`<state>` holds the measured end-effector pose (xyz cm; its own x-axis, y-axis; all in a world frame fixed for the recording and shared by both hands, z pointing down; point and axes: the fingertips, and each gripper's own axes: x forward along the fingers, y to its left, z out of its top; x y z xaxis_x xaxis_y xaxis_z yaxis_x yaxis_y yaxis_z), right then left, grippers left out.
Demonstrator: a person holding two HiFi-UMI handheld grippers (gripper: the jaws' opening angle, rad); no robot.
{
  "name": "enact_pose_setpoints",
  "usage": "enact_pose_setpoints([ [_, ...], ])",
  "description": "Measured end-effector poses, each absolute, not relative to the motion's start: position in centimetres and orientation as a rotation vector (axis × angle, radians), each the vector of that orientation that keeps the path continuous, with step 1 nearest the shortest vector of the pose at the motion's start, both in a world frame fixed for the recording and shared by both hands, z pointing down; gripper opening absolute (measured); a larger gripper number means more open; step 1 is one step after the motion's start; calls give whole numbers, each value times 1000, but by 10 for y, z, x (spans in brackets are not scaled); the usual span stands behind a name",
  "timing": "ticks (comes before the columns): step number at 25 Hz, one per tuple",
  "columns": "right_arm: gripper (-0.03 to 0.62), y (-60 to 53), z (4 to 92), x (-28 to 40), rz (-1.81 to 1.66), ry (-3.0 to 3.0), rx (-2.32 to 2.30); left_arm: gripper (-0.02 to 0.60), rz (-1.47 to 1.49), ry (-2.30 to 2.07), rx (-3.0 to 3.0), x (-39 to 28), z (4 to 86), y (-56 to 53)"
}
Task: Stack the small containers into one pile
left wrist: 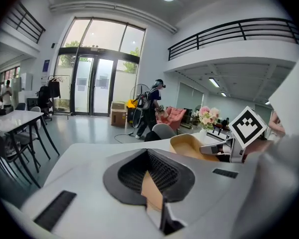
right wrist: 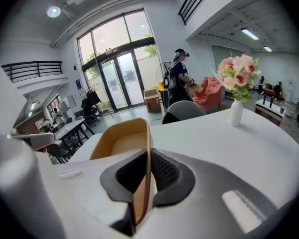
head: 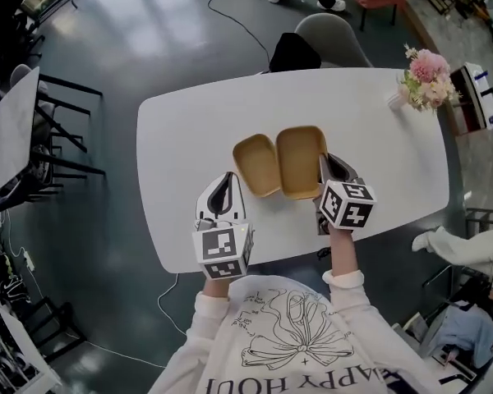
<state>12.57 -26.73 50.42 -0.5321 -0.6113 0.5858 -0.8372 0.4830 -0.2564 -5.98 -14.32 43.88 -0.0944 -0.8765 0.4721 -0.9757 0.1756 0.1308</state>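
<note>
On the white table (head: 181,138), the left gripper (head: 226,180) has its jaws drawn almost together. The smaller tan container (head: 257,162) lies just at its 1 o'clock. The head view hides any contact, but the left gripper view shows a tan strip filling the slit between the pads, apparently that container's wall.

The larger tan container (head: 301,161) sits beside the smaller one, rim against rim. The right gripper (head: 325,164) stands at its 3 o'clock side. In the right gripper view the jaws are clamped narrow on this container's wall, which runs edge-on between the pads while the tub opens towards 10 o'clock.

Only the head view shows both containers together. The left gripper view catches one container with the right gripper beside it. Both gripper views show glass doors and a standing person (right wrist: 178,78). The vase of pink flowers (head: 427,79) stands at the table's 2 o'clock corner.
</note>
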Motion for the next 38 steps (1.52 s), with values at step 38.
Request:
enact_pose_setpoints([
  [38, 158, -250, 594, 10, 612, -2214, 715, 6, 220, -2198, 1372, -138, 465, -78],
])
